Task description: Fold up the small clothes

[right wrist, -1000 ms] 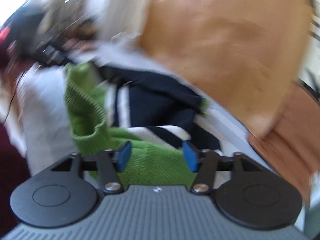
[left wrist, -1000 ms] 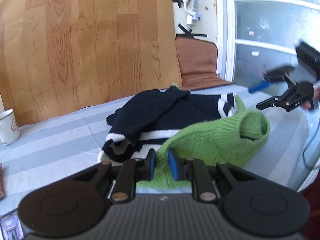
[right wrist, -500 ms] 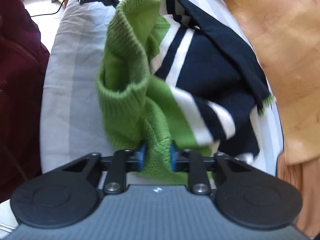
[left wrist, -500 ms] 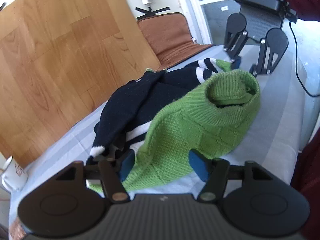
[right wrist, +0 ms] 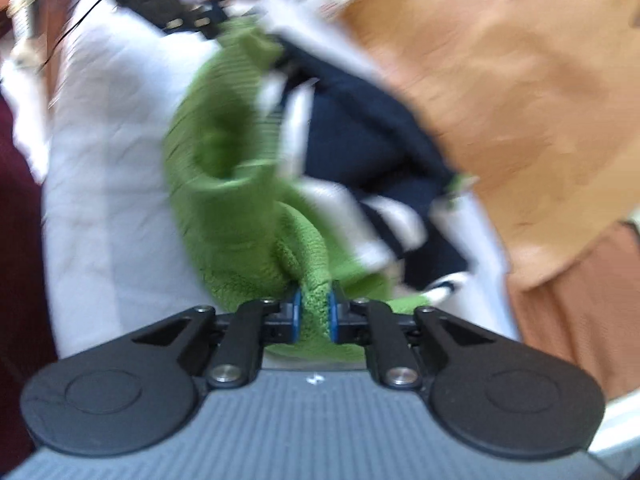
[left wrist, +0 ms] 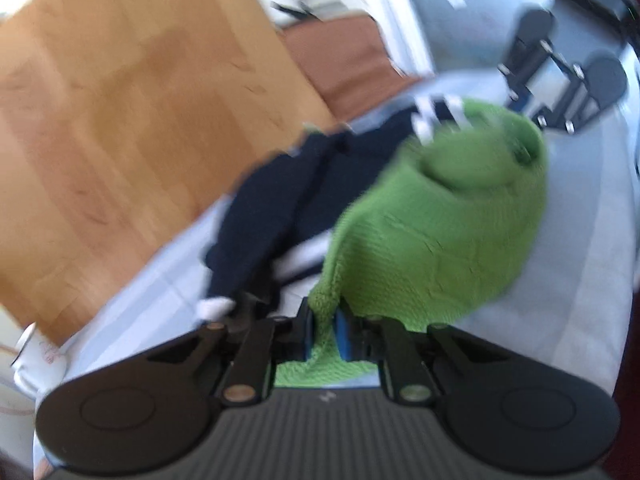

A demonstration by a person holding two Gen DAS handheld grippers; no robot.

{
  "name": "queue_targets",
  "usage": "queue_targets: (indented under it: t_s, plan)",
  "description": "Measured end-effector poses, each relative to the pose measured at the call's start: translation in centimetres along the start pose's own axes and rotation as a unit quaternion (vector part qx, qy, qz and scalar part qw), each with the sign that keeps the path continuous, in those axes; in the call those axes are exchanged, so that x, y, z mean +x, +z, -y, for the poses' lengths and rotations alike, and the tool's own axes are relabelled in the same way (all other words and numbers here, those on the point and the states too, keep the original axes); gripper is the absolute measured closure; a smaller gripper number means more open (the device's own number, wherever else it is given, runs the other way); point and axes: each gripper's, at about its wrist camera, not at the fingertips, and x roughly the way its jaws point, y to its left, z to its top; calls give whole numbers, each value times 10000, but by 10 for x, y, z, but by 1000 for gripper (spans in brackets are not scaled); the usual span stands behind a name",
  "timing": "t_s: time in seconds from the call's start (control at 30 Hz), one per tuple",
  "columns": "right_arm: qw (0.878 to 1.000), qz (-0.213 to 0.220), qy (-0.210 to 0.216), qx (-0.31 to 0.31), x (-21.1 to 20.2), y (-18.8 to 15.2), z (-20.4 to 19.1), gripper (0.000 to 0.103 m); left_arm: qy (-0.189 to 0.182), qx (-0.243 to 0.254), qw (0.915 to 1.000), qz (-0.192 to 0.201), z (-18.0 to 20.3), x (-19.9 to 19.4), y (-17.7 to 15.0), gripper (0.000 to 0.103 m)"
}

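a green sweater [left wrist: 440,236] is pinched at opposite ends by the left gripper [left wrist: 326,330] and right gripper [right wrist: 314,312] — draped over a navy striped sweater [left wrist: 276,204] on the bed [left wrist: 572,312].

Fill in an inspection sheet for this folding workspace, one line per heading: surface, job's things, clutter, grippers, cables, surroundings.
Surface: pale striped sheet, wrinkled.
Job's things: green sweater bunched, lying partly over the navy striped garment.
Clutter: white mug at the sheet's left edge.
Grippers: left gripper and right gripper each shut on an edge of the green sweater.
Cables: dark cable across the sheet; blurred.
Surroundings: wooden panel, brown cushion, glass door.
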Motion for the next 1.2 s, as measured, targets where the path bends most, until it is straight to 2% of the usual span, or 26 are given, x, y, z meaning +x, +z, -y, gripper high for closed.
queue_targets:
  t_s: [0.1, 0.17, 0.23, 0.33, 0.43, 0.53, 0.63, 0.73, 0.8, 0.87, 0.93, 1.03, 1.1, 1.2]
  plan:
    - [9925, 528, -925, 600, -32, 6, 13, 90, 388, -531, 9964, 528, -12, -34, 11, 92]
    - [9780, 973, -1632, 865, -58, 18, 26, 90, 752, -837, 9896, 891, -18, -57, 25, 92]
    - [9584, 1516, -2101, 1200, -89, 35, 42, 90, 1080, -1149, 9784, 1336, -27, -82, 44, 92]
    - [9251, 2281, -2705, 1376, -138, 60, 54, 90, 1524, -1503, 9526, 2163, -38, -125, 77, 92]
    - [8948, 2895, -3108, 1377, -175, 85, 68, 90, 1977, -1679, 9181, 2997, -46, -171, 108, 92]
    - [8697, 3318, -3389, 1368, -211, 106, 82, 90, 2376, -1701, 8881, 3548, -46, -209, 138, 92]
    - [8481, 3658, -3597, 1320, -241, 124, 96, 90, 2649, -1735, 8666, 3856, -47, -238, 163, 92]
    - [8359, 3837, -3727, 1231, -254, 144, 111, 90, 2839, -1775, 8526, 4012, -46, -258, 182, 92]
    - [8352, 3891, -3666, 1289, -255, 151, 124, 90, 2900, -1815, 8501, 4005, -51, -260, 188, 92]
    - [8414, 3833, -3562, 1350, -252, 152, 130, 90, 2848, -1927, 8554, 3874, -61, -248, 193, 92]
    - [8527, 3675, -3437, 1404, -234, 149, 136, 90, 2732, -2115, 8649, 3642, -74, -228, 189, 92]
    - [8751, 3244, -3234, 1563, -182, 136, 139, 90, 2581, -2351, 8822, 3159, -87, -182, 180, 92]
    - [8896, 2887, -3092, 1722, -139, 125, 150, 90, 2498, -2464, 8963, 2713, -95, -135, 178, 92]
    - [9053, 2271, -3015, 1951, -59, 103, 172, 90, 2350, -2596, 9150, 2003, -116, -50, 173, 92]
